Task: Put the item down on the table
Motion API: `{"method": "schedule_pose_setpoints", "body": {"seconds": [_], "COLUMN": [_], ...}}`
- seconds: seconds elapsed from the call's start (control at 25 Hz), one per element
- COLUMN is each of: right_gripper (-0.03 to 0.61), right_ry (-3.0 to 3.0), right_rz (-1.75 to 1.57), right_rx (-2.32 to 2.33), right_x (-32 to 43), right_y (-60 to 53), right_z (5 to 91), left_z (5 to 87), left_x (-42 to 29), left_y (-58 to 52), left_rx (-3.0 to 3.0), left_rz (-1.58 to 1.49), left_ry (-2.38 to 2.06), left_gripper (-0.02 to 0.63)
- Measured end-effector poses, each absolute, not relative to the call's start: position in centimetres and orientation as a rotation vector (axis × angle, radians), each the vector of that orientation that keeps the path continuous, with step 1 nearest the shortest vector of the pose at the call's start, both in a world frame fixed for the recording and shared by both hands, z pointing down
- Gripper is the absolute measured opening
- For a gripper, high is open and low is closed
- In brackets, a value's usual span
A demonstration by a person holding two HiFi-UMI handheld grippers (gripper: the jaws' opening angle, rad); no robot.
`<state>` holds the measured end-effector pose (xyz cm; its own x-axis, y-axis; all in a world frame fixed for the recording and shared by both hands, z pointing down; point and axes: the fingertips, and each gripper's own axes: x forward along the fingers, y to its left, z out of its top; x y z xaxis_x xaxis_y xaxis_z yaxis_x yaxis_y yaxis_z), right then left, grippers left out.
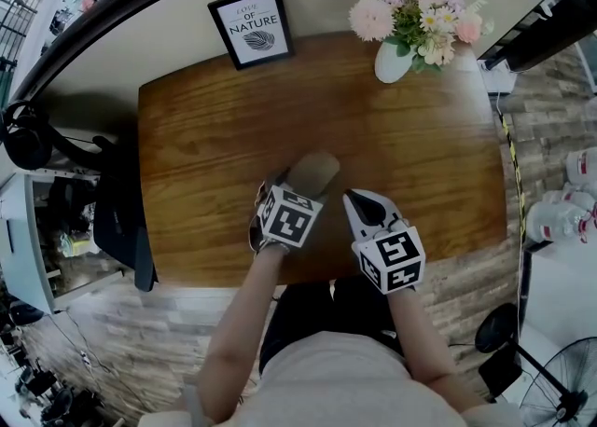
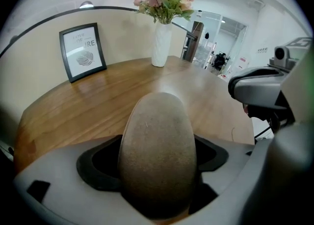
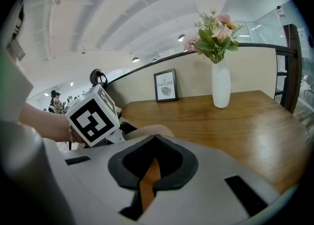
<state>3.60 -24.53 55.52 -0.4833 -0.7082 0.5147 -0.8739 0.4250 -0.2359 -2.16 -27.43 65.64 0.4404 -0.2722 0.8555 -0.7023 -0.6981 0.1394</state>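
Head view. Wooden table, framed print and vase of flowers along its far edge. Left gripper sits over the near middle of the table, pitched steeply down. A tan, egg-shaped item projects from its tip, away from the person and slightly right. Right gripper is just beside it on the right, apart from the item. Cannot tell from here whether the item touches the wood.

Left gripper view. The item fills the space between the jaws, which are spread wide and press on its two flanks, so it is gripped. Its long axis runs along the gripper's own line, with the rounded end out front toward the vase. Bare table lies ahead and around. The underside is hidden.

Right gripper view. Jaws are closed, tips meeting, with nothing between them. Only table shows through the slit. The left gripper's marker cube and a sliver of the item lie close to the left.

Judgement: the left hand alone carries the job. The table is directly below the gripped item, along the gripper's downward line, so the coming move is likely a short lowering, then widening the jaws. The egg shape could roll sideways once freed.
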Motion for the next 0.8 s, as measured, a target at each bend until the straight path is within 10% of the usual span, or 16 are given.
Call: {"method": "schedule_pose_setpoints", "body": {"seconds": [0.28, 0.8], "right_gripper": [0.009, 0.009], "right_ry": [-2.344, -2.435], "right_rz": [0.667, 0.524], "right_rx": [1.363, 1.354], "right_x": [3.8, 3.2], "right_y": [-24.9, -26.9], "right_z": [54.9, 49.7], "left_z": [63.9, 54.6], "left_x": [-1.3, -1.2], "left_y": [-27.5, -28.9], "left_rx": [2.261, 2.389], "left_rz": [1.069, 0.795], "left_ry": [-0.812, -0.907], "left_gripper": [0.509, 0.466]}}
